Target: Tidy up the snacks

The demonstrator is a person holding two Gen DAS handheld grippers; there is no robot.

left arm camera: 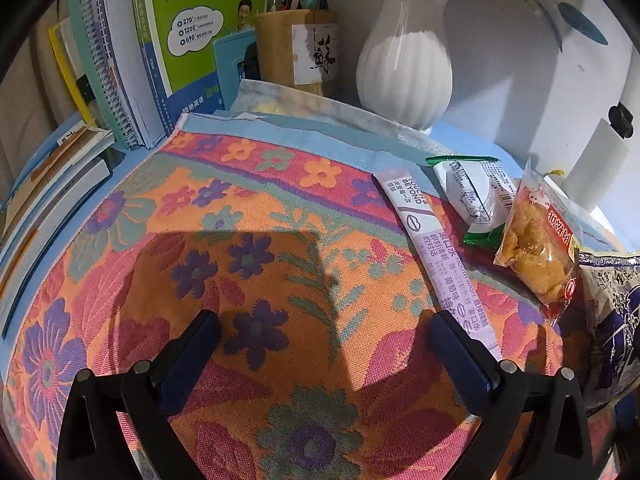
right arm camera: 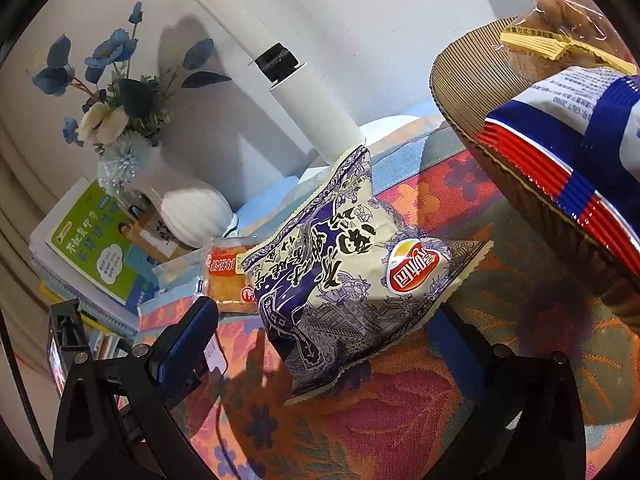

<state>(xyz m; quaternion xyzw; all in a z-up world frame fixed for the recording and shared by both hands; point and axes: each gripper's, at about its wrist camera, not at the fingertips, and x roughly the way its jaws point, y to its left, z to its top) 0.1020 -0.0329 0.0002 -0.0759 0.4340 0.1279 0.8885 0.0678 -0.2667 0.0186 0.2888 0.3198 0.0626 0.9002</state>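
Between my left claw's (left arm camera: 324, 340) wide-open jaws lies only floral cloth (left arm camera: 248, 216); the purple sachet (left arm camera: 432, 248) touches its right finger. My right claw (right arm camera: 332, 344) has the chip bag (right arm camera: 344, 276) between its fingers; grip unclear.

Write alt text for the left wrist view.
Open left tool hovers over a floral cloth, nothing between its fingers. A purple sachet, green-white packet and fried snack lie right; books and a vase stand behind.
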